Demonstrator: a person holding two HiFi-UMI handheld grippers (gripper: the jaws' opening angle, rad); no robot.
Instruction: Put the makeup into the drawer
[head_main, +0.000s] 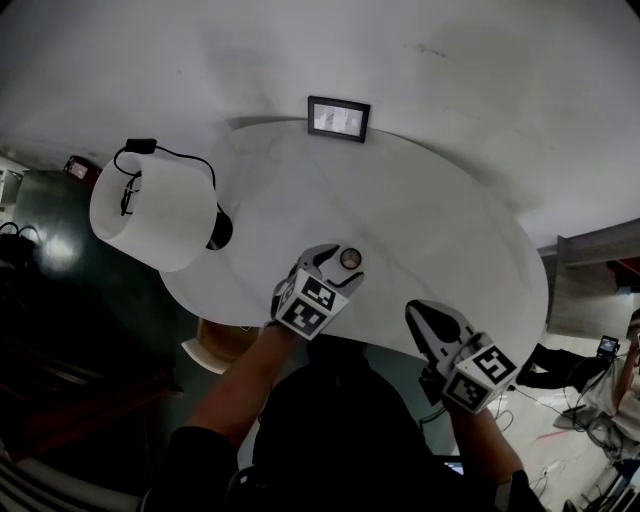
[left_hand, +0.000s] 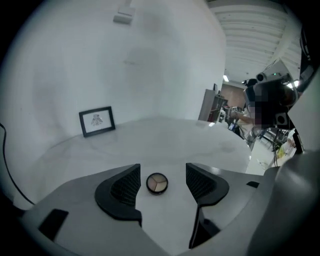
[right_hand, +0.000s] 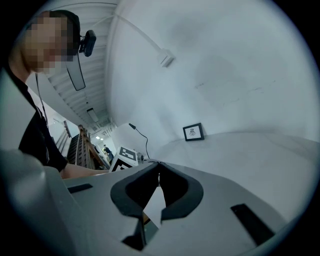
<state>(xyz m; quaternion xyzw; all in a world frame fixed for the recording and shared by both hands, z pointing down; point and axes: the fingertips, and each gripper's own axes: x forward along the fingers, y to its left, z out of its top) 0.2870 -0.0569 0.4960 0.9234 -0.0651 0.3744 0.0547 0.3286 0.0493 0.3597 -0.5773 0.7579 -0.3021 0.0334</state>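
The makeup is a small round compact (head_main: 350, 258) with tan shades, lying open-faced on the white round table (head_main: 440, 230). My left gripper (head_main: 338, 266) hangs just over it with its jaws open. In the left gripper view the compact (left_hand: 157, 183) lies on the table between the two black pads (left_hand: 125, 186), and neither pad touches it. My right gripper (head_main: 420, 318) hovers at the table's near right edge. In the right gripper view its jaws (right_hand: 159, 174) meet at the tips with nothing between them.
A white lampshade (head_main: 155, 210) with a black cable stands at the table's left. A small framed picture (head_main: 338, 118) leans against the wall at the back. A tan, white-edged shape (head_main: 210, 345) shows below the table's near left edge; what it is I cannot tell.
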